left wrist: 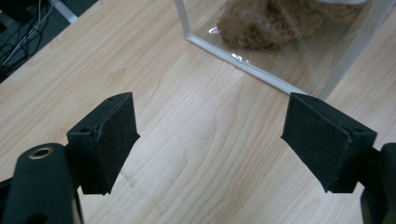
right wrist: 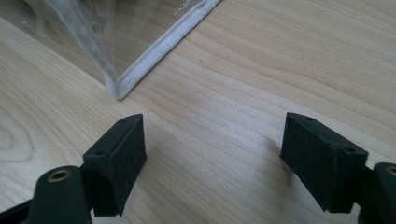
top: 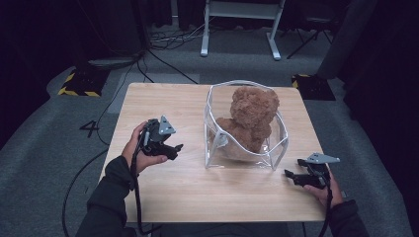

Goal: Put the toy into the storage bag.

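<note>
A brown teddy bear [top: 251, 118] sits inside a clear plastic bag with white edging [top: 244, 162] on the wooden table [top: 188, 192]. My left gripper [top: 174, 149] hovers left of the bag, open and empty; in the left gripper view its black jaws stand wide apart [left wrist: 210, 140] over bare wood, with the bag's corner [left wrist: 252, 70] and the bear [left wrist: 261, 23] ahead. My right gripper [top: 291, 177] is at the bag's front right corner, open and empty; the right gripper view shows it [right wrist: 215, 154] just short of the bag's white seam [right wrist: 140, 70].
A white desk frame [top: 242, 24] stands on the grey carpet beyond the table, with cables [top: 168, 39] on the floor at the back left. Yellow-black floor markers [top: 79, 84] lie left of the table. Bare wood lies in front of the bag.
</note>
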A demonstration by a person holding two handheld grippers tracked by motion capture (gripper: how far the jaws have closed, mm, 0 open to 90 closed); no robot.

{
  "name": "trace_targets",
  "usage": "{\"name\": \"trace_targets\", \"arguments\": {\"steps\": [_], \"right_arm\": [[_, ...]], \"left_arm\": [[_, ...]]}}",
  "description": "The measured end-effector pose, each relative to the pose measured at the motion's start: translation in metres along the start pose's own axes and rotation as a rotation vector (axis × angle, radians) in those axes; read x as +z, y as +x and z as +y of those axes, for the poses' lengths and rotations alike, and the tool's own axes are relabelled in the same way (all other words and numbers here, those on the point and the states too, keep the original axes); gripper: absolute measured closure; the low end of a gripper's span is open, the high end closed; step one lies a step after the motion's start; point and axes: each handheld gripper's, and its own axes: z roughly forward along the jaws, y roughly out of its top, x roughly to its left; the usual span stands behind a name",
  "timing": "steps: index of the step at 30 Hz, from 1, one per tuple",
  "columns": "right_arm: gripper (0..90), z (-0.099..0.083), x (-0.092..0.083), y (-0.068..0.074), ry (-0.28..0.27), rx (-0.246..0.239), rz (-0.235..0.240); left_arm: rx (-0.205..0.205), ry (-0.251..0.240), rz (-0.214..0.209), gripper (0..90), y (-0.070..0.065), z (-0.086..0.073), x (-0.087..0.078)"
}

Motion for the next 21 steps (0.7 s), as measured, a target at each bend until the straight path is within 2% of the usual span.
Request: {"name": "trace_targets", "arguments": {"steps": [10, 14, 21], "right_arm": [[22.1, 0.0, 0.0, 0.0, 0.0, 0.0, 0.0], [22.1, 0.0, 0.0, 0.0, 0.0, 0.0, 0.0], [22.1, 0.0, 0.0, 0.0, 0.0, 0.0, 0.0]], "left_arm": [[-0.021, 0.029, 0.004, 17.8, 0.003, -0.018, 0.007], [-0.031, 0.062, 0.027, 18.0, 0.003, -0.026, 0.011], [-0.051, 0.081, 0.022, 17.9, 0.003, -0.039, 0.016]]}}
